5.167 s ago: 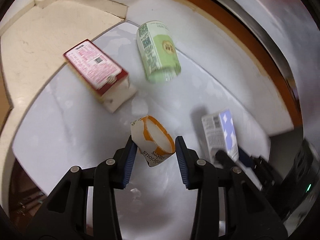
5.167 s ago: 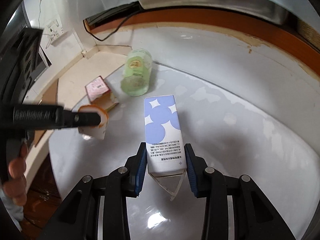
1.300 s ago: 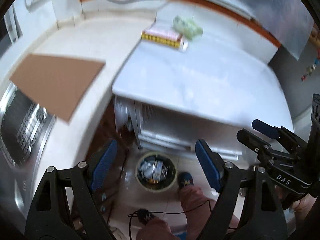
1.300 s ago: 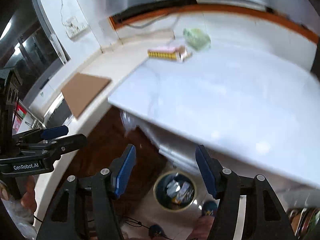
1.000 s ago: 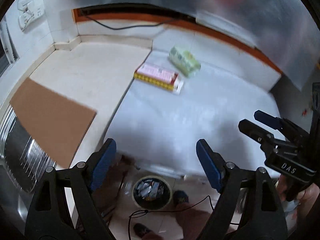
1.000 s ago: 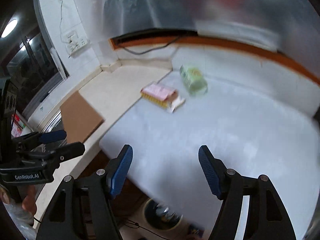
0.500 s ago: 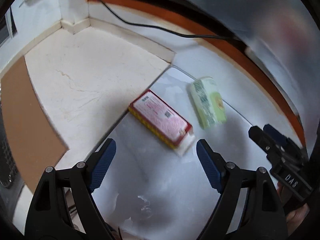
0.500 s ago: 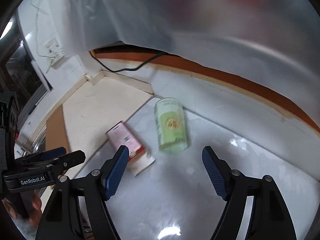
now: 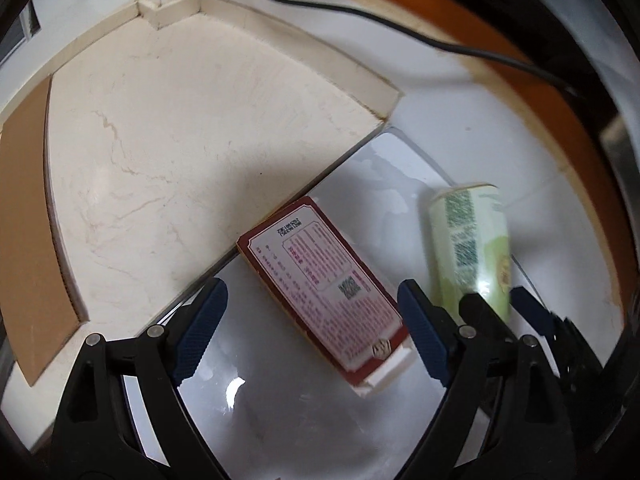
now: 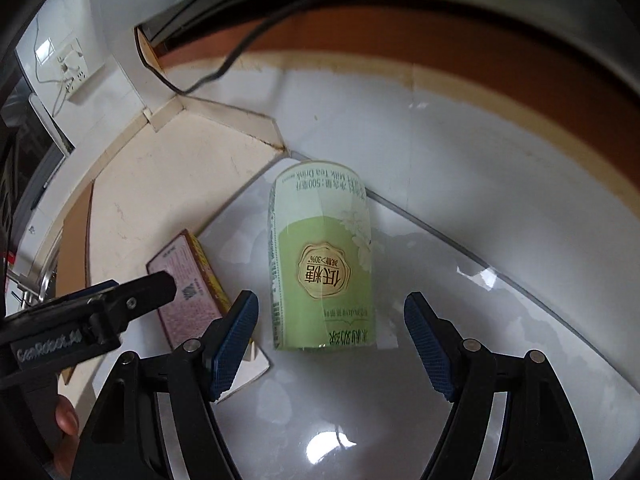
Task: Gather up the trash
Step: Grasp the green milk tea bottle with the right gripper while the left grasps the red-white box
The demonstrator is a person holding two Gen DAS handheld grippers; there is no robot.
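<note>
A red and pink box (image 9: 324,286) lies flat on the white table (image 9: 304,420), its open flap end toward me. My left gripper (image 9: 312,328) is open and empty, its jaws on either side of the box's near end, just above it. A green milk tea bottle (image 10: 322,264) lies on its side to the right of the box; it also shows in the left wrist view (image 9: 472,248). My right gripper (image 10: 330,344) is open and empty, its jaws either side of the bottle's near end. The box also shows in the right wrist view (image 10: 192,280), partly behind the left gripper.
A beige marble counter (image 9: 180,140) adjoins the table on the left, with a brown cardboard sheet (image 9: 24,220) on it. A black cable (image 9: 360,8) runs along the back wall above an orange-brown strip. A wall socket (image 10: 68,64) sits at the far left.
Both grippers dropped their items in the floor bin, then swung back over the table and closed in low. The left now brackets the box, the right the bottle; both stay open.
</note>
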